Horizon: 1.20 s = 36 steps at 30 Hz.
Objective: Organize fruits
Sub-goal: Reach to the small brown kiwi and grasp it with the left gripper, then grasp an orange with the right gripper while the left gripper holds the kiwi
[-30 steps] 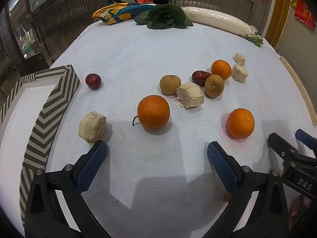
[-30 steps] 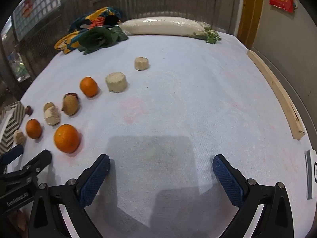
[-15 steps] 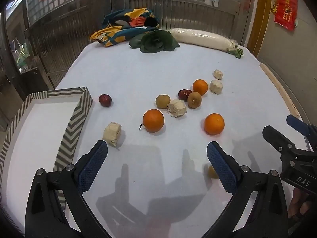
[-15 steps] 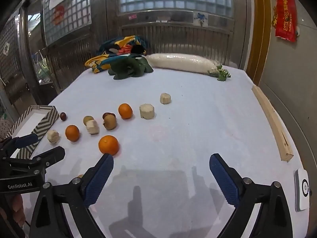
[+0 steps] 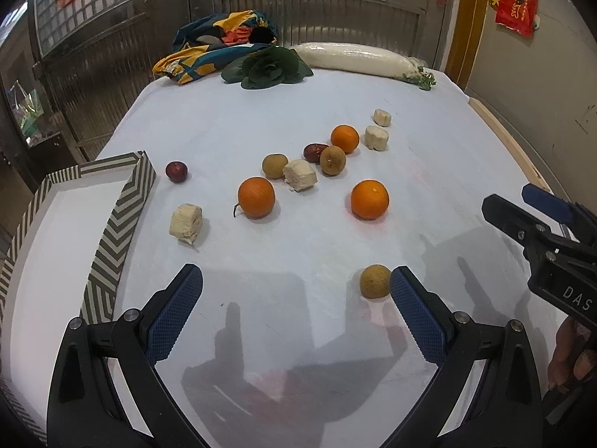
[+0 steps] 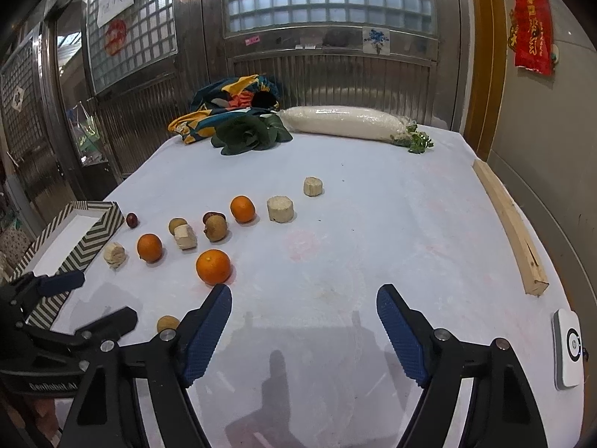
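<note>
Three oranges lie on the white cloth: one in the middle [image 5: 256,197], one to its right [image 5: 369,199], one farther back [image 5: 344,138]. Brown longans [image 5: 274,165] [image 5: 332,160], red jujubes [image 5: 176,171] [image 5: 314,152] and pale cut chunks [image 5: 186,223] [image 5: 299,175] lie among them. One longan [image 5: 375,281] lies close to my left gripper's right finger. My left gripper [image 5: 294,304] is open and empty above the near cloth. My right gripper [image 6: 304,330] is open and empty; the nearest orange [image 6: 213,266] lies just beyond its left finger.
A chevron-patterned box [image 5: 123,216] with a white inside stands at the left table edge. A cabbage [image 5: 266,69], a long white radish [image 5: 354,59] and a colourful cloth [image 5: 209,44] lie at the back. A wooden bar [image 6: 511,224] and a white device [image 6: 567,347] lie at the right edge.
Both grippers have pulled back and risen, so the fruits look smaller and farther. A longan near the left gripper's right finger has come into view.
</note>
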{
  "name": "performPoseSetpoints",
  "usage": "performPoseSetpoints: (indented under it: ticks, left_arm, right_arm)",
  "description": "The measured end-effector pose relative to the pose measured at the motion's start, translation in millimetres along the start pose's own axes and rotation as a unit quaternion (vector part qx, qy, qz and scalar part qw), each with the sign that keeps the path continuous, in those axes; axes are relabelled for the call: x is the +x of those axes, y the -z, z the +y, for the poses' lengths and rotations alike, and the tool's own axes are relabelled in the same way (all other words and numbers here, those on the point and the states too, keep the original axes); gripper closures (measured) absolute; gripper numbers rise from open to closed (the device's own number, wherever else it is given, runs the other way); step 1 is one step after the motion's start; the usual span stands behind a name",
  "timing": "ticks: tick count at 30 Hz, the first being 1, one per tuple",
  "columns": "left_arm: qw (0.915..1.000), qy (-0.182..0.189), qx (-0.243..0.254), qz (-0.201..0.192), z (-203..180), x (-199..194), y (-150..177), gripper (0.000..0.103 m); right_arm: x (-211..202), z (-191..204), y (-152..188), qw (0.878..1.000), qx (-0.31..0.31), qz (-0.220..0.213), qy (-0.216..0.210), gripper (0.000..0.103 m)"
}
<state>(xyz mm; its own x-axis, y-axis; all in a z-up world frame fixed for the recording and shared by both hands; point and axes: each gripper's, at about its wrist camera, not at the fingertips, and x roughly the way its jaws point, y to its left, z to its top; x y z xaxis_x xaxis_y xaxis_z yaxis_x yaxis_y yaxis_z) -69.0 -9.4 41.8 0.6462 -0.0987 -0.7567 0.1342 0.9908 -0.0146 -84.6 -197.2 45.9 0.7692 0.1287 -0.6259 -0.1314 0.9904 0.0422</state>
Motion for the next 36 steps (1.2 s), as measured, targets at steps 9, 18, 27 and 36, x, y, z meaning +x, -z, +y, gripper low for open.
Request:
performPoseSetpoints:
  ticks: [9, 18, 27, 36]
  left_arm:
    - [0.9995, 0.020, 0.021, 0.010, -13.3, 0.2, 6.6, 0.002]
    - [0.9968, 0.054, 0.048, 0.032, -34.0, 15.6, 8.4, 0.009]
    - [0.9946, 0.079, 0.054, 0.042, -36.3, 33.2, 4.8, 0.072]
    - [0.9964, 0.068, 0.033, 0.041, -15.1, 25.4, 1.4, 0.078]
  right_arm:
    - [-5.1, -6.2, 5.5, 1.000, 0.009, 0.002, 0.002, 0.024]
    - [-5.4, -24.3, 17.8, 1.000, 0.024, 0.008, 0.004, 0.024]
    - [4.9, -21.7, 22.2, 0.999, 0.021, 0.018, -0.031, 0.048]
    - [39.3, 19.5, 5.9, 0.992, -0.017, 0.048, -0.116, 0.056]
